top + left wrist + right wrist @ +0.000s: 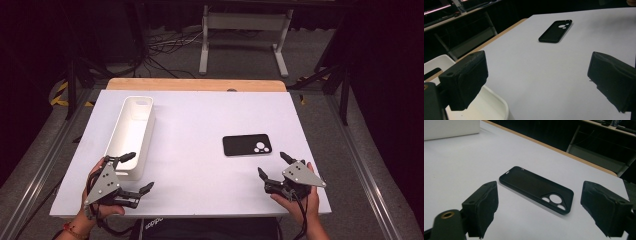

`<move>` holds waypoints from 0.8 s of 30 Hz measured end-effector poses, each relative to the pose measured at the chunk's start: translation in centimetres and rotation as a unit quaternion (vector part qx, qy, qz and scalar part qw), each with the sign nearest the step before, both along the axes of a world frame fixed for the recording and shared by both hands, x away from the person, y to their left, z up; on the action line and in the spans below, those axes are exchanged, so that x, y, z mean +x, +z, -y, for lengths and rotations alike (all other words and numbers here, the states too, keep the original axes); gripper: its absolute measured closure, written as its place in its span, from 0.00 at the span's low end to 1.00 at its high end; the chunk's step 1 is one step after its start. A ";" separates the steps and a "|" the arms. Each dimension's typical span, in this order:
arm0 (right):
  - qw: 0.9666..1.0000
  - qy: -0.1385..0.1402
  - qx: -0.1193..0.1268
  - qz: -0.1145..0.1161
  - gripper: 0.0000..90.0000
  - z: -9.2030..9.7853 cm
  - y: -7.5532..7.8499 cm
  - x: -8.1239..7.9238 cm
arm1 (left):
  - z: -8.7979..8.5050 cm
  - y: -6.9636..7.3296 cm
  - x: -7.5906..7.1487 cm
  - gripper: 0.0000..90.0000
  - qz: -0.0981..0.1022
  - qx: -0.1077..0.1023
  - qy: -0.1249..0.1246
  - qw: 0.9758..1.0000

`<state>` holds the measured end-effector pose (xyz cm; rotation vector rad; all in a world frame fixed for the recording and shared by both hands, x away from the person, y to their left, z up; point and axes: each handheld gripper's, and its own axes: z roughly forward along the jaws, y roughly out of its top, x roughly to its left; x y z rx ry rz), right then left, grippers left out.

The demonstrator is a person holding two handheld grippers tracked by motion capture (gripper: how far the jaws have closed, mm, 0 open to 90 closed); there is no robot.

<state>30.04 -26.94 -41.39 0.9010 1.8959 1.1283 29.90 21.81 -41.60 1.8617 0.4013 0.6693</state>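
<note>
A black phone case (246,145) lies flat on the white table, inner side up, with its camera cut-outs toward the right. It also lies far off in the left gripper view (555,31) and close ahead in the right gripper view (536,189). My right gripper (273,164) is open, just short of the case near the table's front right. A long white bin (131,134) stands at the left. My left gripper (141,171) is open at the bin's near end, one jaw over its rim.
The white table (200,130) has a wooden strip (196,84) along its far edge. Beyond it stand a white table frame (243,30) and cables on the floor. Dark stands flank both sides.
</note>
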 end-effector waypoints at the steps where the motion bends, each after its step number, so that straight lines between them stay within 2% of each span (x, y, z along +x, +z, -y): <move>1: 1.000 -0.005 0.000 0.000 0.17 0.1 0.0 0.0 | 0.0 0.0 0.0 0.05 0.002 0.003 0.000 1.000; 5: 1.000 -0.014 0.008 -0.006 0.16 0.3 0.4 0.1 | 0.1 0.0 -0.2 0.06 -0.001 -0.003 0.002 1.000; 8: 1.000 -0.017 -0.001 -0.018 0.16 0.4 0.4 0.3 | 0.1 -0.1 -0.2 0.07 -0.001 -0.001 -0.002 1.000; 11: 0.999 -0.017 0.001 -0.040 0.16 0.5 0.4 0.8 | 0.1 -0.2 -0.2 0.07 -0.001 0.004 -0.005 1.000; 16: 0.999 -0.031 0.003 -0.044 0.15 0.7 0.5 1.2 | 0.1 -0.2 -0.2 0.07 -0.003 0.001 -0.005 1.000; 18: 0.998 -0.036 0.008 -0.053 0.15 1.0 0.8 1.6 | 0.1 -0.1 -0.2 0.07 -0.003 0.000 -0.005 1.000; 20: 0.996 -0.050 0.014 -0.070 0.14 1.1 1.4 2.1 | 0.2 -0.1 -0.3 0.07 -0.007 -0.002 -0.005 1.000; 21: 0.994 -0.056 0.014 -0.087 0.13 1.2 1.7 2.5 | 0.2 -0.1 -0.3 0.07 -0.005 0.001 -0.009 1.000; 22: 0.994 -0.056 0.014 -0.087 0.13 1.2 1.7 2.5 | 0.2 -0.1 -0.3 0.07 -0.005 0.001 -0.009 1.000; 23: 0.992 -0.061 0.016 -0.107 0.13 1.3 2.0 3.0 | 0.3 -0.1 -0.3 0.07 -0.008 0.002 -0.010 1.000; 24: 0.991 -0.068 0.022 -0.116 0.13 1.4 2.3 3.4 | 0.3 -0.1 -0.3 0.06 -0.008 0.006 -0.011 1.000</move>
